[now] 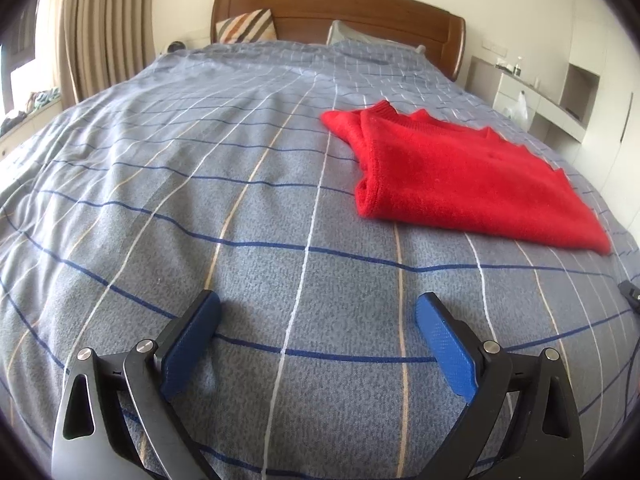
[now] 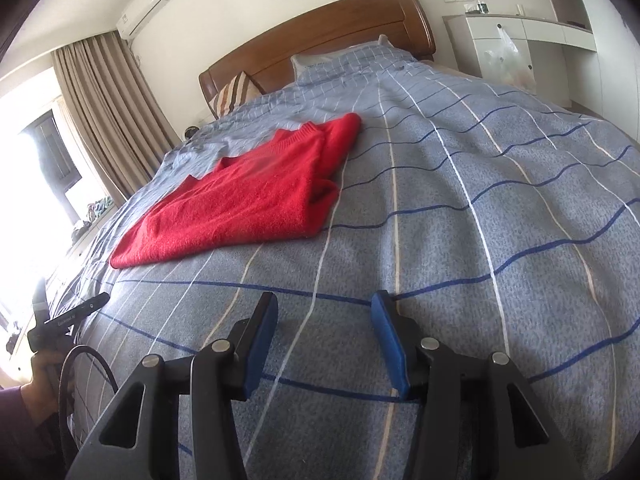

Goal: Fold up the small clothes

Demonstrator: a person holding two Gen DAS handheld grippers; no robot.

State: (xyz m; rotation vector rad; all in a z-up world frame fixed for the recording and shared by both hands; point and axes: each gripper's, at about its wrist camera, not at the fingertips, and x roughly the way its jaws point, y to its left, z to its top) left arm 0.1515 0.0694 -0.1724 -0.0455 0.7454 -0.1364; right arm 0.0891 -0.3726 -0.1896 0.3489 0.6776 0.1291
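A red knit sweater (image 1: 460,176) lies folded flat on the blue plaid bedspread (image 1: 200,200), to the right and ahead of my left gripper. In the right wrist view the sweater (image 2: 248,200) lies to the left and ahead. My left gripper (image 1: 318,312) is open and empty, low over the bedspread, well short of the sweater. My right gripper (image 2: 324,308) is open and empty, over the bedspread (image 2: 480,240), also short of the sweater. The left gripper also shows at the far left of the right wrist view (image 2: 68,316), held in a hand.
A wooden headboard (image 1: 340,12) with pillows (image 1: 246,26) stands at the far end. Beige curtains (image 1: 104,20) and a window sill are on the left. White cabinets (image 2: 520,40) with a hanging plastic bag stand on the right.
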